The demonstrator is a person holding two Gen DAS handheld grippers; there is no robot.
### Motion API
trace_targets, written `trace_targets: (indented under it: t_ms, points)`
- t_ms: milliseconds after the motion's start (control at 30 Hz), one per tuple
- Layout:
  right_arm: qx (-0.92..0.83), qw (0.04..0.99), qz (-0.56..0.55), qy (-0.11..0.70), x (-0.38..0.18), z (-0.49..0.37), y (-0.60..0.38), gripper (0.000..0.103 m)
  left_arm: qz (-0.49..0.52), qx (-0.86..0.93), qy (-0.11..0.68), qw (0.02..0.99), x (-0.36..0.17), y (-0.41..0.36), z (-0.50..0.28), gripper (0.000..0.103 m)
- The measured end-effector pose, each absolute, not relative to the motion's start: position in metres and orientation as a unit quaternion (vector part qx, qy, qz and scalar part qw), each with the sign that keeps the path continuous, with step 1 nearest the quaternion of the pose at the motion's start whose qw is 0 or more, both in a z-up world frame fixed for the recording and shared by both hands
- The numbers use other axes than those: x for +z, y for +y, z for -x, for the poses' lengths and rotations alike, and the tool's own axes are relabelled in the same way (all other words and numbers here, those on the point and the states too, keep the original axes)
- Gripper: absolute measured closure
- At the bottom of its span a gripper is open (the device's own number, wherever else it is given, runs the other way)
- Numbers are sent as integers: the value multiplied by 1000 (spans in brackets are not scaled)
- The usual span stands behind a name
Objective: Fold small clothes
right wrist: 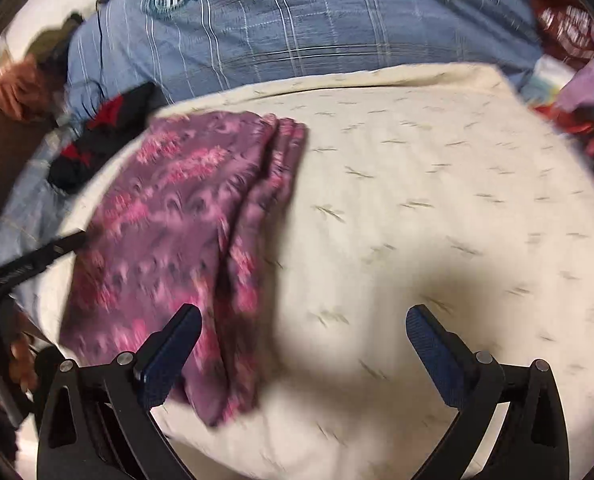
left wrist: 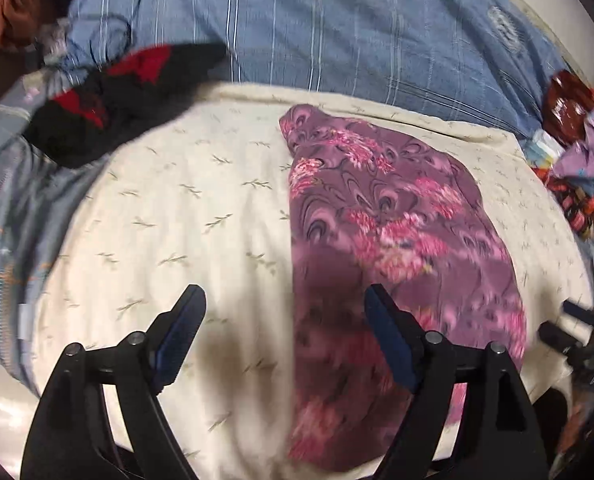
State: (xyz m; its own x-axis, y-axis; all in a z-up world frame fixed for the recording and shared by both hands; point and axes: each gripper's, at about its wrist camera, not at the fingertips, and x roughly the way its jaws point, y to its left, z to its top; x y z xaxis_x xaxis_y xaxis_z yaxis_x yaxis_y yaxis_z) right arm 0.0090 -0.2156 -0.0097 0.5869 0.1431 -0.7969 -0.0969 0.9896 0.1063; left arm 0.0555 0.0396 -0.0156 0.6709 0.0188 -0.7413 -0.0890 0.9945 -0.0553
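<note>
1. A cream cloth (left wrist: 169, 208) with small sprig marks covers a padded surface; a blue striped blanket (left wrist: 317, 32) lies bunched behind it.
2. A purple flowered garment (left wrist: 393, 216) lies flat on the cream cloth as a long strip, seemingly already folded lengthwise, with layered edges along one side.
3. A black and red garment (left wrist: 109, 100) sits at the far left edge, and a heap of mixed clothes (left wrist: 577, 152) at the far right.
4. The left gripper (left wrist: 285, 328) hovers over the strip's near end, jaws spread wide, holding nothing.
5. The right gripper (right wrist: 303, 344) hovers just beside the strip's near edge, jaws likewise spread and empty.
6. The fabric looks thin, light and limp. It will likely sag and slide, so pinching all layers at the two near corners seems the safest hold.
</note>
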Motion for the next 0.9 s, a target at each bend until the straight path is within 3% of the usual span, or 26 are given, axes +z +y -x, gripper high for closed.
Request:
trace_targets:
  t_ms: [200, 900]
  points:
    - [44, 911, 17, 410, 4, 33, -210, 0, -39, 86, 417, 904, -32, 31, -19, 21]
    - [25, 910, 107, 400, 15, 46, -182, 0, -41, 1, 404, 914, -23, 6, 15, 21]
